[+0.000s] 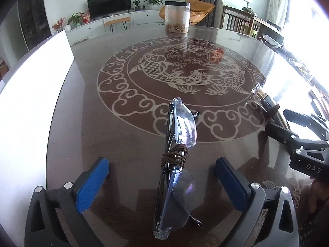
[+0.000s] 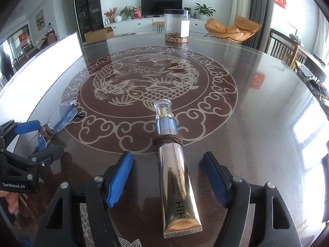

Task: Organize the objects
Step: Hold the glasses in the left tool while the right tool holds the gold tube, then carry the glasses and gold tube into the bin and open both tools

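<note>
A folded pair of clear glasses (image 1: 178, 154) with a brown cord wound around its middle lies on the dark table, between the open blue fingers of my left gripper (image 1: 162, 183). The fingers stand apart from it on both sides. A gold eye-cream tube (image 2: 174, 164) with a clear cap and a brown cord around it lies between the open fingers of my right gripper (image 2: 168, 181), not touched. The glasses also show in the right wrist view (image 2: 59, 121), the tube in the left wrist view (image 1: 267, 103).
A clear jar (image 1: 177, 17) with a black lid and brownish contents stands at the far side of the round table (image 1: 92, 144), which bears a fish pattern. A bright white board (image 1: 30, 94) lies along the left edge. Chairs stand beyond the table.
</note>
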Tool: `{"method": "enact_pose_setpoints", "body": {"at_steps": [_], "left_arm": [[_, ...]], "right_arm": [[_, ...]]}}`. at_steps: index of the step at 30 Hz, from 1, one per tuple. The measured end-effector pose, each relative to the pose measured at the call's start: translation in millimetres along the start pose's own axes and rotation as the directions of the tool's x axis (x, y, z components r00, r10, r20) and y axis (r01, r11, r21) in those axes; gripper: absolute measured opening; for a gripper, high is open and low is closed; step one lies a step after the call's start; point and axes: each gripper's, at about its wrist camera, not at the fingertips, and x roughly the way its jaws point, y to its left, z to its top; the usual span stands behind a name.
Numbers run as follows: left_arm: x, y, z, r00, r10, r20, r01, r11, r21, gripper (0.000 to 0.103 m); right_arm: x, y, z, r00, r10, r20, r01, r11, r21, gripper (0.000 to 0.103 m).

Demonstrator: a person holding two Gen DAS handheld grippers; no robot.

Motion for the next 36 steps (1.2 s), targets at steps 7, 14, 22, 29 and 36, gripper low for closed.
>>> {"method": "enact_pose_setpoints", "body": {"at_steps": [7,14,22,29,36], "left_arm": [[-1,0,-3,1.0,0.0,0.002,0.0,1.0,-0.001,0.103],[-1,1,-5,1.0,0.0,0.003,0.0,1.0,-0.002,0.103],[1,1,6,0.999,-0.024,-0.044,0.026,0.999,0.042,0.103],[-7,-1,21,0.994,-0.102,-0.043,0.107,0.985,0.138,0.02],[-68,9,14,0.972,-0.211,0.104,0.205,0.977,0.064,0.011]], "right_arm": [[0,-1,-1,1.0,-0.006,-0.004,0.006,1.0,0.006,0.077],[2,1,0,1.0,-0.005,-0.019,0.006,1.0,0.001,0.087],[9,1,2,0.998,0.003,-0.065,-0.003,1.0,0.007,0.103],[17,-17,40,0.967,0.07,-0.245,-0.062,0.997,0.043,0.043],[-17,0,41,0.97,0.122,-0.209,-0.113,0.992,0.056,0.026]]}}
